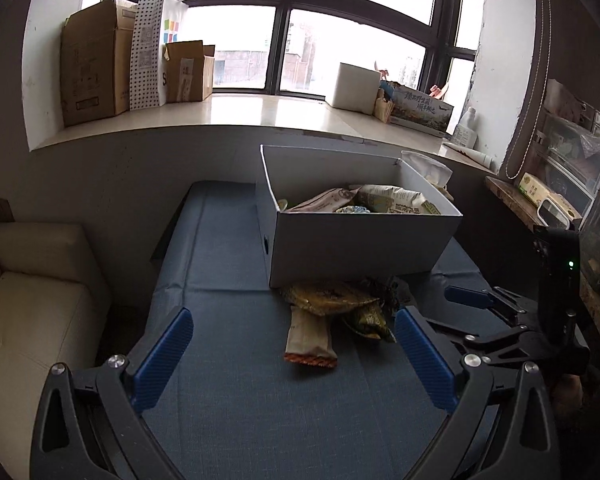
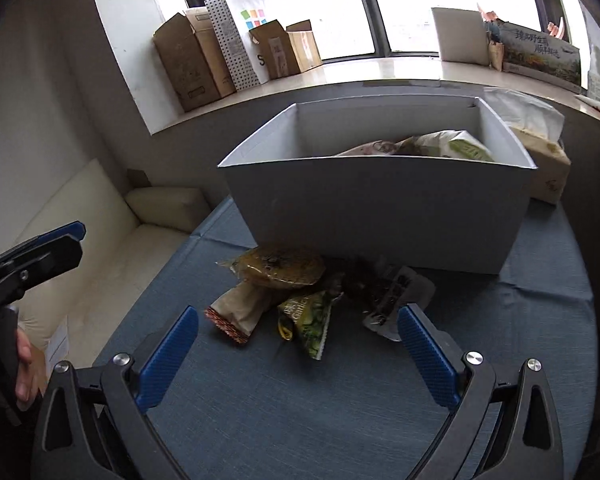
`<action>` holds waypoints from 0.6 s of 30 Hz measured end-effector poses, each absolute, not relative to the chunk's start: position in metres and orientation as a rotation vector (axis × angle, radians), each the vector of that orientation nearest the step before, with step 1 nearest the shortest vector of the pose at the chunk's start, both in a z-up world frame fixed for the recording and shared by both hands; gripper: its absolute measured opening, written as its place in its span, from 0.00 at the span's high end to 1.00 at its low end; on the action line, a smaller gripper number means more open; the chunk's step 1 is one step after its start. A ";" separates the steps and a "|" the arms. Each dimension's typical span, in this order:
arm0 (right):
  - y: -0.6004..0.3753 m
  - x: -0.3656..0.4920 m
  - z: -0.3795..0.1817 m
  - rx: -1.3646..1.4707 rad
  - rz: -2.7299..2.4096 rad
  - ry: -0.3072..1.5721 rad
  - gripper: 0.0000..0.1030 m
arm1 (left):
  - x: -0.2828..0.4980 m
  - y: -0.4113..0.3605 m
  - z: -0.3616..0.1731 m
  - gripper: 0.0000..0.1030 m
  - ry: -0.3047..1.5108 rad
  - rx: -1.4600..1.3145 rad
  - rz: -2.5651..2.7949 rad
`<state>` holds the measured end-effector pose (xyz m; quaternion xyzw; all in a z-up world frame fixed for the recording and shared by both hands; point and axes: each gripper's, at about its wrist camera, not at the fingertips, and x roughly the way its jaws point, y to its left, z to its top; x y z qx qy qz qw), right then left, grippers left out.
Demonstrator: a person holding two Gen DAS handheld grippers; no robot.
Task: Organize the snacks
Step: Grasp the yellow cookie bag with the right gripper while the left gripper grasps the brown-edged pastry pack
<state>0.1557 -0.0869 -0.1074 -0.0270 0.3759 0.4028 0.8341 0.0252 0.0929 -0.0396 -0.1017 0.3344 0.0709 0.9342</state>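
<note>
Both the left gripper (image 1: 292, 344) and right gripper (image 2: 298, 340) are hovering with fingers released, facing snack packets (image 2: 300, 292) lying mid-frame before the white box (image 2: 380, 216).

Little is legible.

Far right on the windowsill, long printed carton (image 2: 542, 58): two lines of large white Chinese characters on its side over a landscape picture; strokes too blurred to read with certainty.

Far left on the sill, white paper bag (image 2: 256, 20): a grid of coloured squares, and below it one dark letter "S", the rest hidden behind a small open cardboard box (image 2: 278, 54).

Near, on the blue cloth, green snack packet (image 2: 312, 318): pale lettering along its length, looks like "Garlic", uncertain.

Print on the other packets, the brown cartons and the sill bottle (image 1: 466, 130) is too small to read.
</note>
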 end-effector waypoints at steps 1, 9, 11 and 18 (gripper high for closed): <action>-0.078 0.157 -0.112 -0.065 0.860 0.808 0.01 | 0.022 0.095 -0.041 0.00 0.687 -0.210 0.154; -0.012 0.181 -0.136 -0.147 0.859 0.843 0.01 | 0.008 0.112 -0.052 0.00 0.706 -0.259 0.168; 0.001 0.193 -0.142 -0.129 0.858 0.881 0.01 | 0.007 0.113 -0.054 0.00 0.709 -0.253 0.174; 0.026 0.224 -0.170 -0.068 0.792 1.034 0.01 | 0.004 0.114 -0.058 0.00 0.713 -0.254 0.175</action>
